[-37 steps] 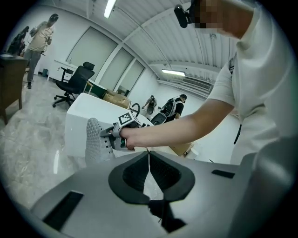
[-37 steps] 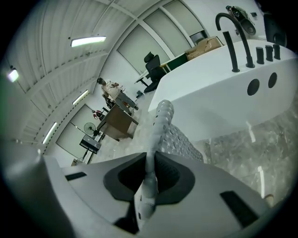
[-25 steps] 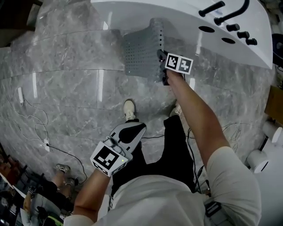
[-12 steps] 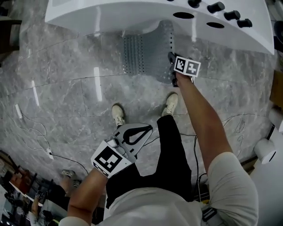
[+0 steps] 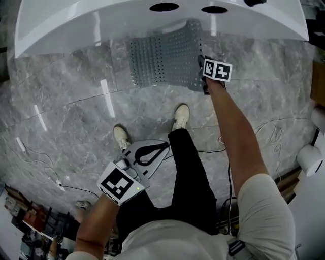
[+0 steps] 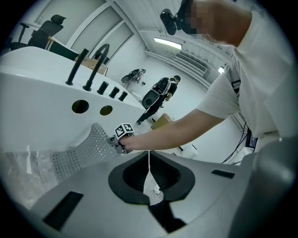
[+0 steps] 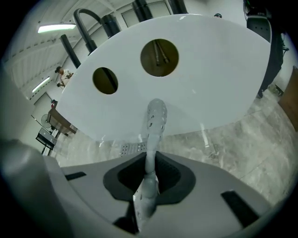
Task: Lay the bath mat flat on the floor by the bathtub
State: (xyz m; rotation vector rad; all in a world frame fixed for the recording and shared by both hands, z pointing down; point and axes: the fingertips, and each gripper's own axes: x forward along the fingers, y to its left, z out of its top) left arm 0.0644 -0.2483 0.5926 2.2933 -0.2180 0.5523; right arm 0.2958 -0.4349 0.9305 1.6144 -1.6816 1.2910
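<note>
The grey perforated bath mat [image 5: 162, 61] lies on the marble floor against the white bathtub [image 5: 76, 25], its far right corner curling up the tub's side. My right gripper [image 5: 202, 63] is shut on the mat's right edge; in the right gripper view the mat [image 7: 153, 135] runs edge-on between the jaws toward the tub [image 7: 209, 69]. My left gripper [image 5: 160, 147] hangs shut with nothing in it, well back near the person's legs. From the left gripper view the mat [image 6: 79, 151] and the right gripper [image 6: 122, 135] show ahead.
The person's two shoes [image 5: 180, 117] stand on the floor just short of the mat. Cables [image 5: 269, 137] trail over the floor at right and lower left. The tub deck has two open holes [image 5: 163, 7]. White objects [image 5: 310, 157] stand at the right edge.
The view has shifted so the mat and tub sit higher. The mat has spread wider and flatter on the floor, still in my right gripper. The left gripper stays low and shut.
</note>
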